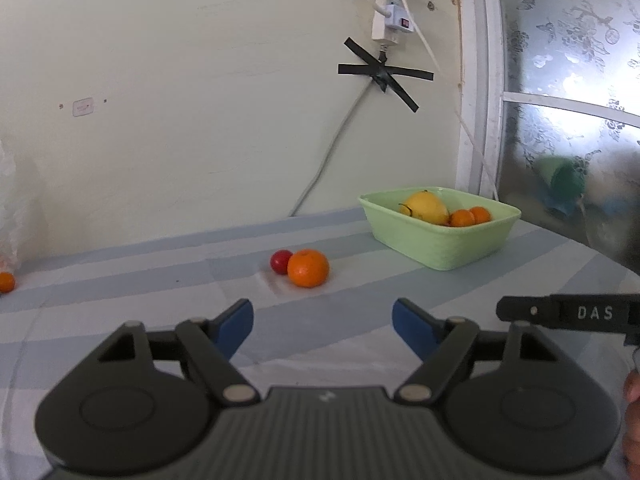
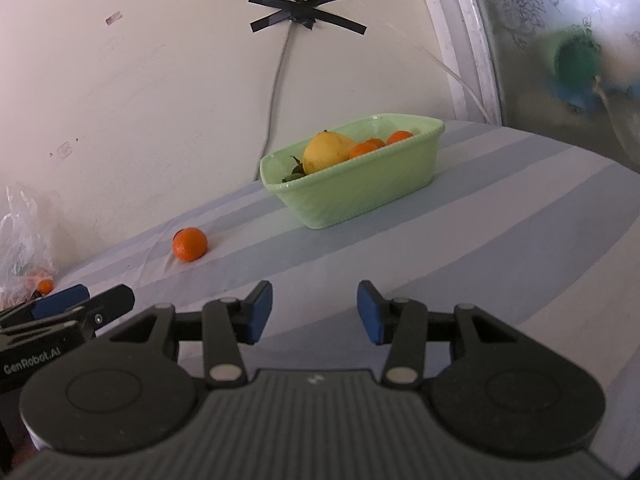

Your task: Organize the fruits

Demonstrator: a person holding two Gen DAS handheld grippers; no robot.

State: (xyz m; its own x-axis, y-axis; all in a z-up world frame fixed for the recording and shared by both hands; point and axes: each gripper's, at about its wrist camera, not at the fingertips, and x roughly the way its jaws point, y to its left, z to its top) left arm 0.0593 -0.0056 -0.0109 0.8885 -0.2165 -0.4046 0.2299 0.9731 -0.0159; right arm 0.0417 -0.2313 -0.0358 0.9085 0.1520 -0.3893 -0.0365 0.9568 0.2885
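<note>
A: What have I got on the left?

B: My left gripper (image 1: 323, 322) hangs above the striped cloth (image 1: 120, 320) with its blue pads (image 1: 236, 326) spread wide and nothing between them. Ahead of it an orange (image 1: 308, 268) sits on the cloth, touching a small red fruit (image 1: 281, 261) on its far left side.

A: And the bin?

B: The green bin (image 1: 440, 248) stands farther back and to the right, near the wall (image 1: 160, 120). A yellow fruit (image 1: 426, 208) lies in it with two small oranges (image 1: 470, 217) just beside it on the right.

A: The other side?

B: My right gripper (image 2: 315, 312) is also over the cloth, fingers (image 2: 258, 312) well apart and empty. From its camera the bin is straight ahead, a little right, and the loose orange is off to the left, apart from the bin. I cannot see the red fruit from there; it is hidden behind the orange.

A: Anything else out?

B: One more small orange (image 1: 6, 282) sits at the far left edge of the cloth, next to a clear plastic bag (image 2: 22, 248). I cannot tell what the bag holds beyond an orange tint. A taped cable (image 1: 332, 152) runs down the wall behind the table, and a window (image 1: 568, 80) is on the right.
</note>
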